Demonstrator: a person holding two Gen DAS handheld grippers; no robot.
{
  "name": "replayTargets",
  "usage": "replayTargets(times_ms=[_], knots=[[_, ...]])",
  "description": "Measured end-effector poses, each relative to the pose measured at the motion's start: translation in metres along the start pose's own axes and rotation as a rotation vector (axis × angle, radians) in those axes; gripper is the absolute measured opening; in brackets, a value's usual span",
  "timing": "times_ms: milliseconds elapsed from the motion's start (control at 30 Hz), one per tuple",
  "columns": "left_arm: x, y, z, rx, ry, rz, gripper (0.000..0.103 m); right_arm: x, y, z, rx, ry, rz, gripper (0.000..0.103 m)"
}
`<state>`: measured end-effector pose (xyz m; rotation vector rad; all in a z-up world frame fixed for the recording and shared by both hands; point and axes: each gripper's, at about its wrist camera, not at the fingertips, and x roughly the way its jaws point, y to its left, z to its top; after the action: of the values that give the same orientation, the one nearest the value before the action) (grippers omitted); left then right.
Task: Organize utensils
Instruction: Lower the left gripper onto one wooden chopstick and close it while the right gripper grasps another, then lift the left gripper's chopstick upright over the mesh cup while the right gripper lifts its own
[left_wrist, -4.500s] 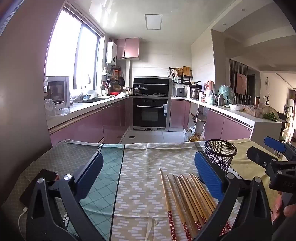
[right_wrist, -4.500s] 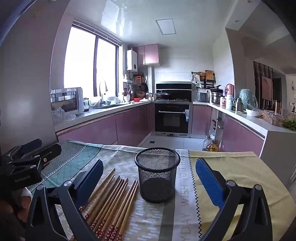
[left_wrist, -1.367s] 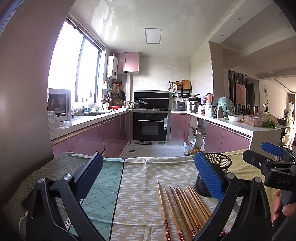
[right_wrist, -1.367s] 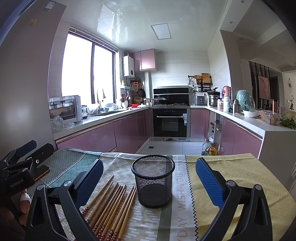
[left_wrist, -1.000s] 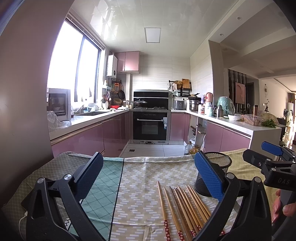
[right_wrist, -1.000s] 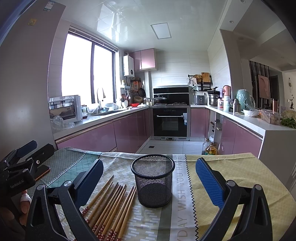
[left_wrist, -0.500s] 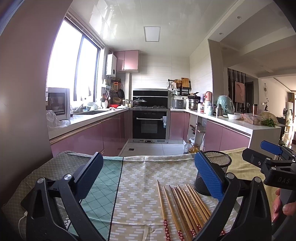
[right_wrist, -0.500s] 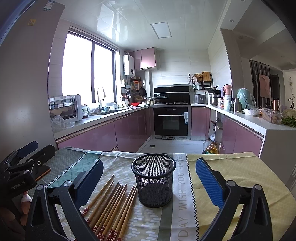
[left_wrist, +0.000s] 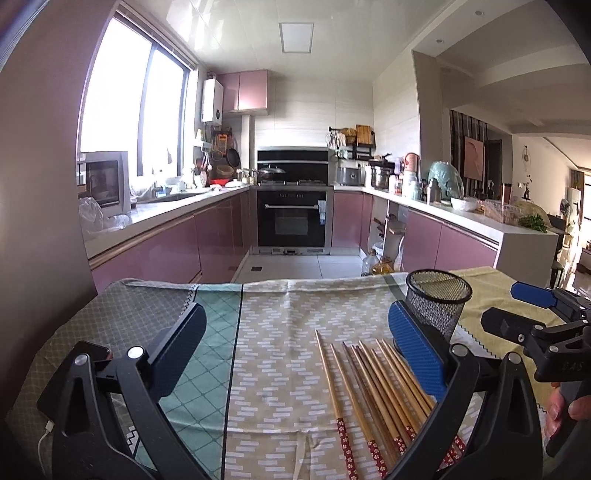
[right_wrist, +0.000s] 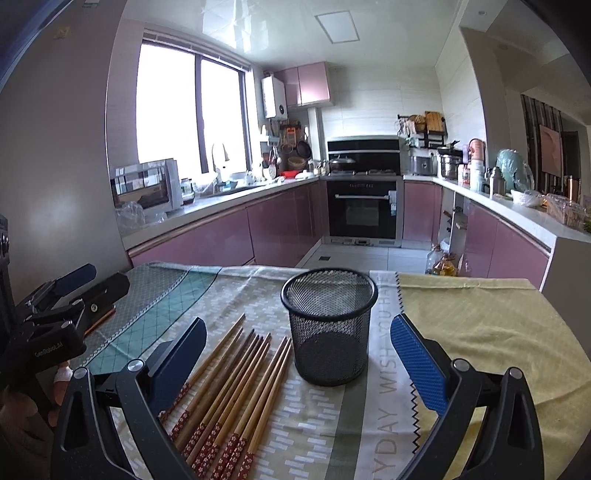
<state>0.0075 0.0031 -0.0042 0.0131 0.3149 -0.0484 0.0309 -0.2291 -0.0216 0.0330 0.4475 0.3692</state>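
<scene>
Several wooden chopsticks with red patterned ends lie side by side on the patterned tablecloth; they also show in the right wrist view. An empty black mesh cup stands upright just right of them, seen too in the left wrist view. My left gripper is open and empty, held above the cloth left of the chopsticks. My right gripper is open and empty, held above the cloth in front of the cup and the chopsticks.
A phone with a cable lies on the cloth at the left, under my left gripper. The table's far edge drops to the kitchen floor. Pink cabinets and counters stand beyond.
Both views have tilted slightly downward over the last second, so the table fills a little more of each. Chopsticks and cup have not moved. Both grippers stay open.
</scene>
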Motion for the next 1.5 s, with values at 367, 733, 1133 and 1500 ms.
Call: replayTargets(times_ms=[367, 733, 1133, 1500], knots=[[0.058, -0.001, -0.029, 0.101, 0.305, -0.055, 0.078, 0.066, 0.009, -0.032, -0.015, 0.357, 0.076, 0.041], [0.098, -0.016, -0.051, 0.155, 0.471, -0.126, 0.059, 0.085, 0.012, -0.034, -0.030, 0.461, 0.075, 0.025], [0.141, -0.020, -0.058, 0.103, 0.574, -0.171, 0.033, 0.095, 0.010, -0.029, -0.012, 0.467, 0.105, 0.007], [0.137, -0.009, -0.049, -0.032, 0.565, -0.184, 0.008, 0.072, 0.000, -0.020, 0.020, 0.402, 0.178, 0.006]])
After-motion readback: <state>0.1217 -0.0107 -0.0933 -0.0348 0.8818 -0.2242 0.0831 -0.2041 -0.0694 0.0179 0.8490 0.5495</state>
